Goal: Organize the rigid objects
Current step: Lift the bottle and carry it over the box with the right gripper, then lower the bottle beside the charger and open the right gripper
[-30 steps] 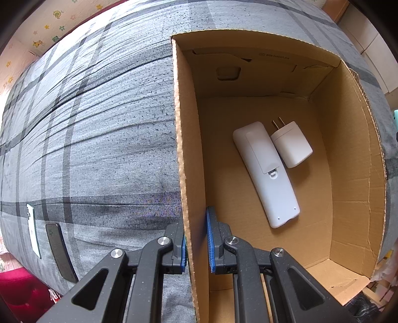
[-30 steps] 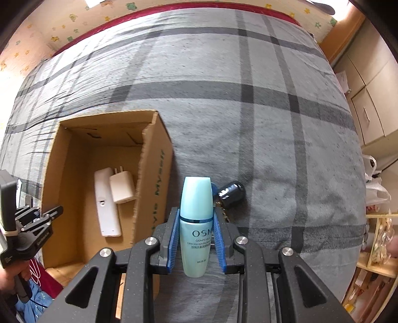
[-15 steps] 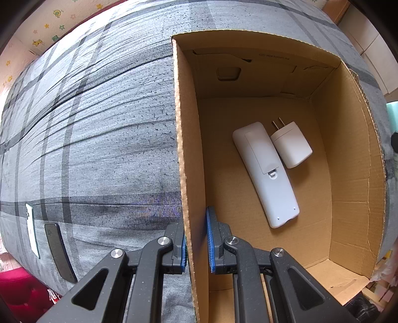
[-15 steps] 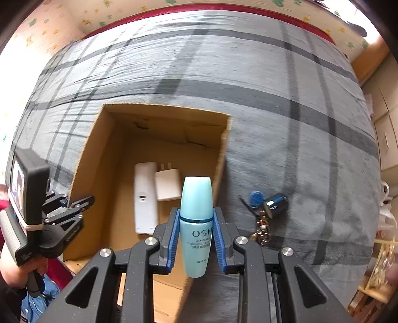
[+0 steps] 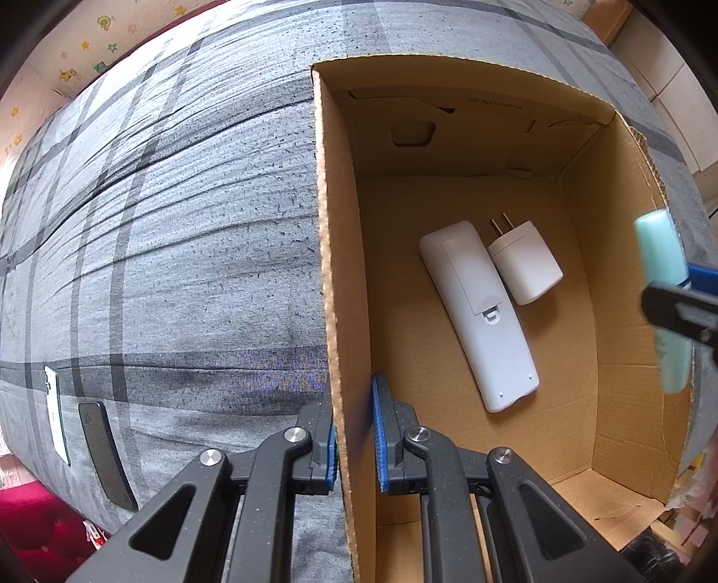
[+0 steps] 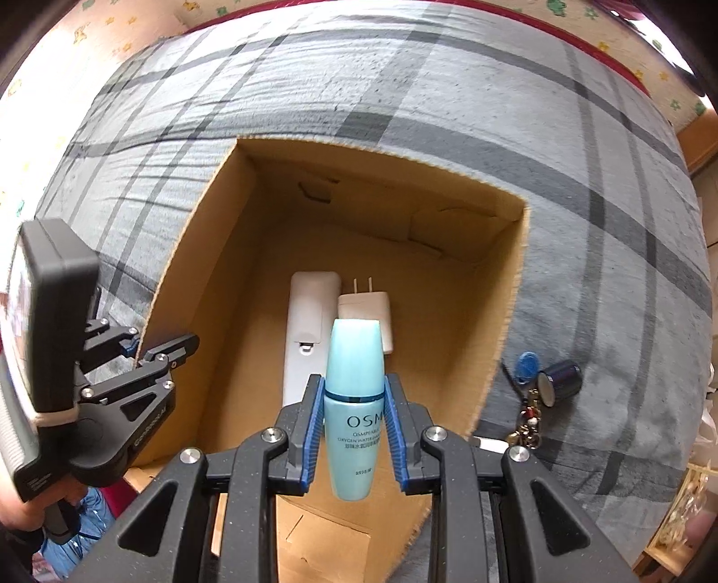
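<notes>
Grey checked blanket all over a bed, with starry wallpaper behind. On the blanket, an open brown box with tall card walls. Flat on the box floor, a white remote, back side up, and a white plug just beside it, touching along one edge, prongs pointing at the far wall. Left gripper pointing down, clamped shut on the near end of the box's left wall, one blue pad outside and one inside, card pinched between. Same gripper seen from the other camera at the box's left edge, with a dark screen block on top and a hand below it. Right gripper pointing down over the open box, jaws closed on a pale blue bottle, pads pressing its two sides, cap end away from the camera, letters "OSM" on the front. Bottle held in the air above the remote and plug, not touching them. Same bottle blurry at the right edge of the left camera, above the box's right wall. Outside the box on the right, a bunch of keys with a blue tag and a small dark round thing on the blanket. Off to the left on the blanket, a white phone and a black phone side by side.
</notes>
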The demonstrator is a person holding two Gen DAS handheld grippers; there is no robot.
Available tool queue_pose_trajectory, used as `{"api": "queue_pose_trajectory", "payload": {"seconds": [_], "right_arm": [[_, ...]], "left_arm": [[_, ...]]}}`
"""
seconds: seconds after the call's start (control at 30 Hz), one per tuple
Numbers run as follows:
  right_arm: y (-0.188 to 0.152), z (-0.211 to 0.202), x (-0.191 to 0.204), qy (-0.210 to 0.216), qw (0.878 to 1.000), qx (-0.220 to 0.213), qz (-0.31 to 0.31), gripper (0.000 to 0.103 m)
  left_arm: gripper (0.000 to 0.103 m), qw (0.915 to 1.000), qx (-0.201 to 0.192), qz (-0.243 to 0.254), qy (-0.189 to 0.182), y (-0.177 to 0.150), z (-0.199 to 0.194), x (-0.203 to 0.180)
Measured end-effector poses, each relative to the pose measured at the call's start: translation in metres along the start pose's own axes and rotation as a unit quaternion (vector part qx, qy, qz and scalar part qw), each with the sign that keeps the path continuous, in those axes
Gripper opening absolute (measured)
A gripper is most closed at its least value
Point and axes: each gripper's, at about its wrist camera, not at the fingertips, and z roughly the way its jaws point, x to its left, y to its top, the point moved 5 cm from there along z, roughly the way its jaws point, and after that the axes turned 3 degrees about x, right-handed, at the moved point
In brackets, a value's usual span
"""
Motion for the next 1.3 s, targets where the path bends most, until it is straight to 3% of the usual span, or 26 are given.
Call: {"api": "queue_pose_trajectory", "payload": {"seconds": [0.57,1.17,1.3], "right_arm": [[0.001,0.067,0.004,-0.002,0.999,0.042,-0.008,0.027],[0.0,0.074,0.01,-0.004,0.999,0.042,-0.021,0.028],[0.0,0.068,0.012,0.0,0.999,0.034,-0.022,0.043]], "left_arm": [[0.013,1.0,-0.003,0.002,-0.002,-0.002,0.001,0.003],[0.013,1.0,-0.003,0.004,-0.002,-0.002,0.001,0.003],[0.013,1.0,-0.002,0.003,-0.002,-0.002,0.001,0.003]]}}
